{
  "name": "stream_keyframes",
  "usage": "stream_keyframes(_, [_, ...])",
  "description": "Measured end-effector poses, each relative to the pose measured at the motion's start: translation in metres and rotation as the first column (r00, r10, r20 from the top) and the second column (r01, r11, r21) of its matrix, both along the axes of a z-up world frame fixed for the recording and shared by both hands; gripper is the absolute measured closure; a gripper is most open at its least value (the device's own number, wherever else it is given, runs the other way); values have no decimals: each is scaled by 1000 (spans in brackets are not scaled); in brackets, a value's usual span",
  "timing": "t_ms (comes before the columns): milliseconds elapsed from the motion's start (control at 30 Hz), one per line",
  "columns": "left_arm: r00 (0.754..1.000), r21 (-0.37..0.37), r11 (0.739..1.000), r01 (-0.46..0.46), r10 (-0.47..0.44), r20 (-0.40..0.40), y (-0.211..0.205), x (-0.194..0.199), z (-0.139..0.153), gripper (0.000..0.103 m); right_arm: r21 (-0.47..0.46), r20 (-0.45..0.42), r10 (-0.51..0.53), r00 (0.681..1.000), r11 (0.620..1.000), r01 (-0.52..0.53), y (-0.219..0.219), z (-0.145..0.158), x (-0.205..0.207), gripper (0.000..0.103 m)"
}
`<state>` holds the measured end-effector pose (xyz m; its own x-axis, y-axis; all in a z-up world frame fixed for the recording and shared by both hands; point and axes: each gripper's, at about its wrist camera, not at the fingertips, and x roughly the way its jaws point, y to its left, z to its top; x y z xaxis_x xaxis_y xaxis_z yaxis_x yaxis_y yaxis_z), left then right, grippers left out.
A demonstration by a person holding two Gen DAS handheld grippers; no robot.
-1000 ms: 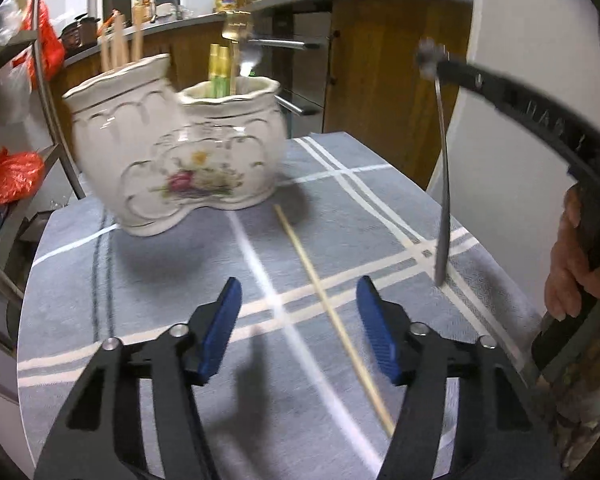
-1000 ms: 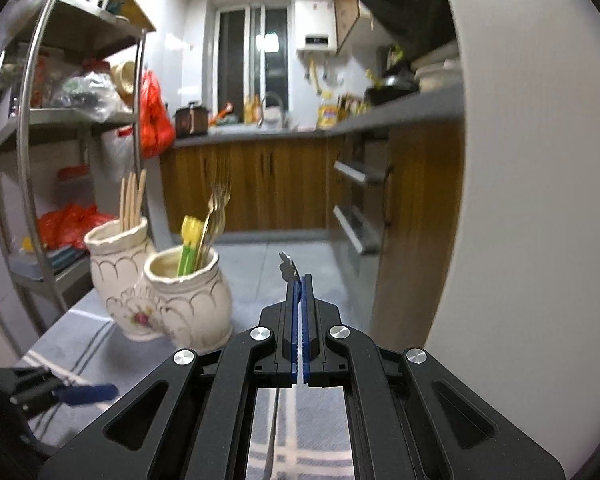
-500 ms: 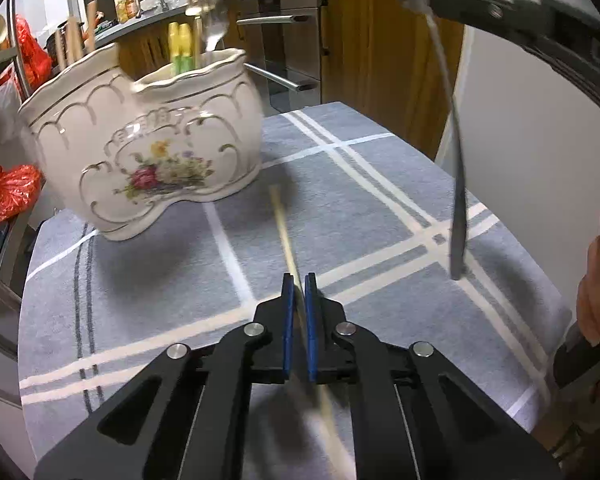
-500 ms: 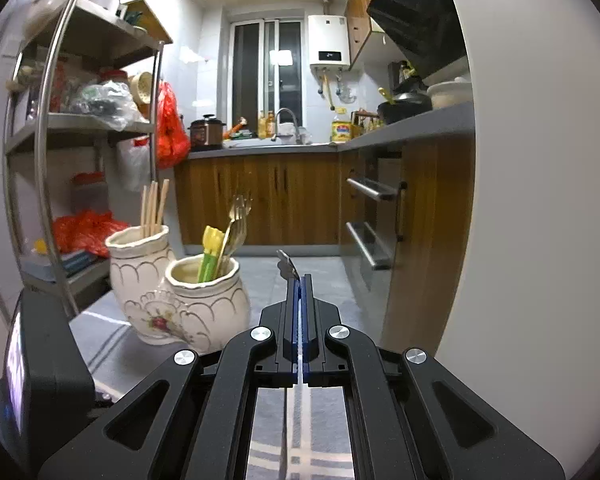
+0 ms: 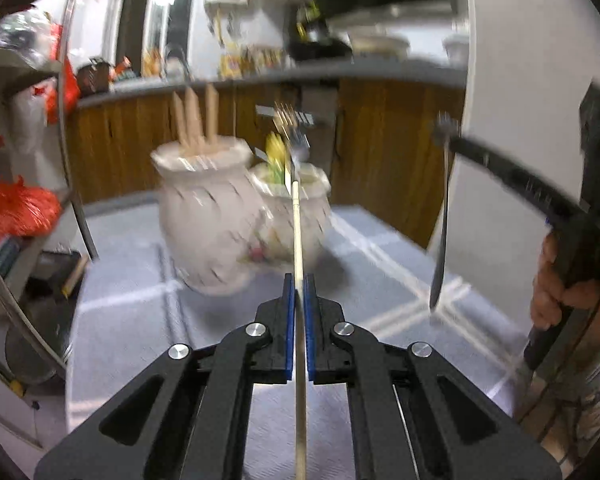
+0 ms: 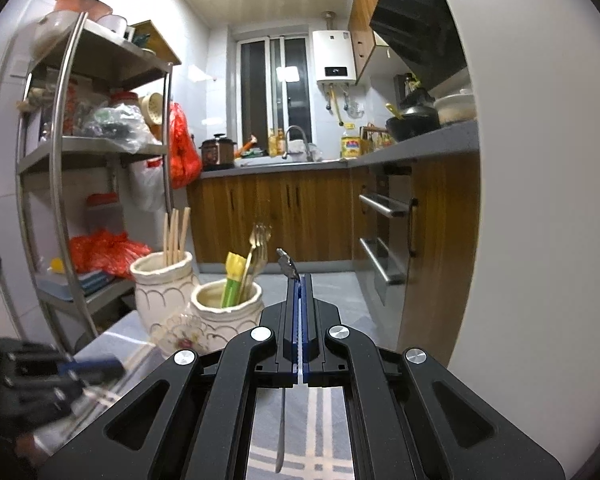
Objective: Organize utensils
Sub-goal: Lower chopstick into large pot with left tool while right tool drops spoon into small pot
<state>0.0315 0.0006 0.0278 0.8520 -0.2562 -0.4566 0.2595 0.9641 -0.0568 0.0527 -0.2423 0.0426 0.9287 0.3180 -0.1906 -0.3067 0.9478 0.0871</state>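
Observation:
My left gripper point(image 5: 299, 280) is shut on a wooden chopstick point(image 5: 297, 232), held off the cloth with its tip towards the white flowered ceramic holder point(image 5: 208, 220). The holder's left pot has three chopsticks point(image 5: 196, 120) standing in it. Its right pot holds yellow-green handles and forks point(image 6: 256, 248). My right gripper point(image 6: 300, 278) is shut on a metal utensil point(image 6: 280, 420), head up and handle hanging down. The left wrist view shows that gripper point(image 5: 446, 136) on the right, above the table, with the utensil point(image 5: 440, 248) dangling from it.
A grey checked cloth point(image 5: 140, 300) covers the small table. A metal shelf rack point(image 6: 60, 152) with bags stands close on the left. Wooden cabinets point(image 6: 280, 208) and an oven lie behind, a white wall point(image 6: 520, 200) on the right. A person's hand point(image 5: 548, 292) grips the right tool.
My left gripper shut on the chopstick that lay on the cloth, then lifted it and tilted up towards the holder. The right gripper kept its place with the utensil.

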Motion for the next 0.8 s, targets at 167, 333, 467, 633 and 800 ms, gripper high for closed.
stream_keyframes(167, [988, -15, 1000, -26, 28, 152, 15, 9, 40, 99, 24, 37, 6, 999, 1000, -7, 14, 28, 15, 101])
stream_keyframes(333, [968, -81, 996, -36, 55, 246, 29, 52, 75, 99, 32, 93, 18, 995, 999, -21, 33, 62, 42, 101])
stream_keyframes(467, [959, -175, 984, -28, 76, 273, 44, 95, 92, 99, 64, 100, 17, 995, 998, -24, 41, 73, 69, 101])
stream_keyframes(633, [963, -252, 968, -21, 88, 256, 49, 134, 81, 99, 97, 103, 6, 995, 995, -16, 48, 65, 95, 101])
stream_keyframes(800, [954, -243, 968, -64, 131, 269, 46, 150, 64, 99, 115, 66, 15, 998, 993, -23, 53, 47, 113, 101])
